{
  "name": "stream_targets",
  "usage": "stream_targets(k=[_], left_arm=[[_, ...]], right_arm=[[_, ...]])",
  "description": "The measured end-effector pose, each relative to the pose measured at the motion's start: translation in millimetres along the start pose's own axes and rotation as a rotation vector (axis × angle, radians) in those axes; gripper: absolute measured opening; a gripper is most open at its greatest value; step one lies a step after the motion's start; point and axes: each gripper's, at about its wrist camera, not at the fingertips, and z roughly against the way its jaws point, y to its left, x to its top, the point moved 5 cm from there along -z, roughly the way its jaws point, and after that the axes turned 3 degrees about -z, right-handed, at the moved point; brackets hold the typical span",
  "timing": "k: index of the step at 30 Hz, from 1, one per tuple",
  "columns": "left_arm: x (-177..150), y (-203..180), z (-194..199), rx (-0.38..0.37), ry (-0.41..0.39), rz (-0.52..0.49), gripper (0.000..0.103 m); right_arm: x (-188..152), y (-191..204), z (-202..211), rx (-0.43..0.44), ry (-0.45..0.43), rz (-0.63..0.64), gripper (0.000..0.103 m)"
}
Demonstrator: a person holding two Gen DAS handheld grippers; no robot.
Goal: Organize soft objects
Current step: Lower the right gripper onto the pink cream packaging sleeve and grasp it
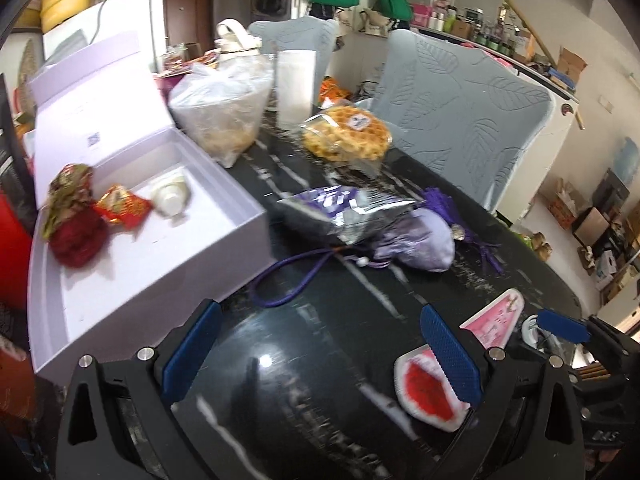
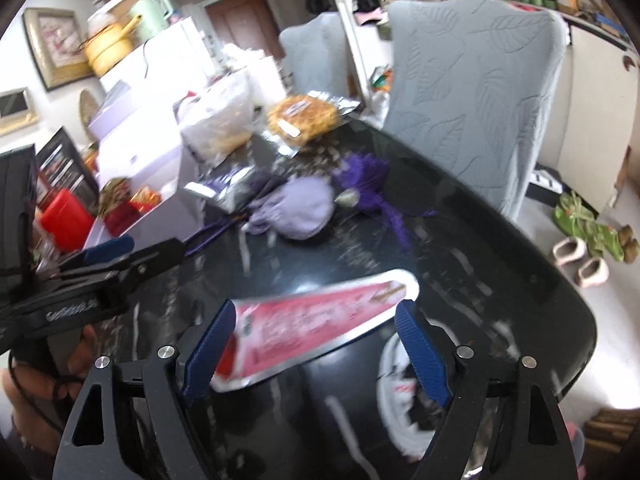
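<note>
A white open box (image 1: pixel 224 216) stands at the left of the black table and holds a red and gold pouch (image 1: pixel 76 220), a red packet (image 1: pixel 122 204) and a white round item (image 1: pixel 170 196). A lilac pouch (image 1: pixel 416 244) with a purple cord lies mid-table under a silver and purple packet (image 1: pixel 332 204); the pouch also shows in the right wrist view (image 2: pixel 304 210). My left gripper (image 1: pixel 320 356) is open and empty above the table. My right gripper (image 2: pixel 316 348) is open, with a pink and white packet (image 2: pixel 312 316) lying between its fingers. A red and white soft piece (image 1: pixel 424 396) lies by the left gripper's right finger.
A clear bag of snacks (image 1: pixel 224 104), a white cup (image 1: pixel 296 84) and a wrapped waffle (image 1: pixel 348 132) stand at the back of the table. Two grey covered chairs (image 1: pixel 460 112) stand behind. A purple tassel (image 2: pixel 368 184) lies beside the lilac pouch. The table edge (image 2: pixel 576 304) curves at the right.
</note>
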Motion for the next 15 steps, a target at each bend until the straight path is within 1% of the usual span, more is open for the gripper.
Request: stream_targets(k=[2, 3, 5, 7, 9, 10, 12, 14, 15], left_arm=[[-4, 7, 2, 0.014, 0.003, 0.009, 0.101], [-6, 11, 3, 0.017, 0.004, 0.019, 0.101], [-10, 18, 5, 0.018, 0.008, 0.036, 0.101], [-13, 24, 8, 0.021, 0.005, 0.051, 0.101], [-15, 30, 12, 0.035, -0.008, 0.059, 0.101], [-15, 32, 15, 0.041, -0.016, 0.061, 0.101], [-15, 37, 19, 0.053, -0.030, 0.066, 0.101], [-15, 43, 23, 0.065, -0.042, 0.073, 0.101], [-15, 44, 25, 0.068, -0.046, 0.075, 0.101]], right_arm=[[-5, 5, -2, 0.018, 0.028, -0.001, 0.081], [-8, 8, -3, 0.020, 0.047, -0.003, 0.079], [-12, 12, -7, 0.023, 0.060, -0.012, 0.079], [-15, 11, -13, -0.009, 0.088, -0.034, 0.079], [-17, 10, -21, -0.023, 0.111, -0.067, 0.079], [-14, 10, -21, -0.033, 0.092, -0.076, 0.079], [-11, 11, -26, -0.048, 0.091, -0.086, 0.079], [-5, 11, -33, -0.070, 0.085, -0.101, 0.081], [-3, 12, -36, -0.074, 0.081, -0.104, 0.083]])
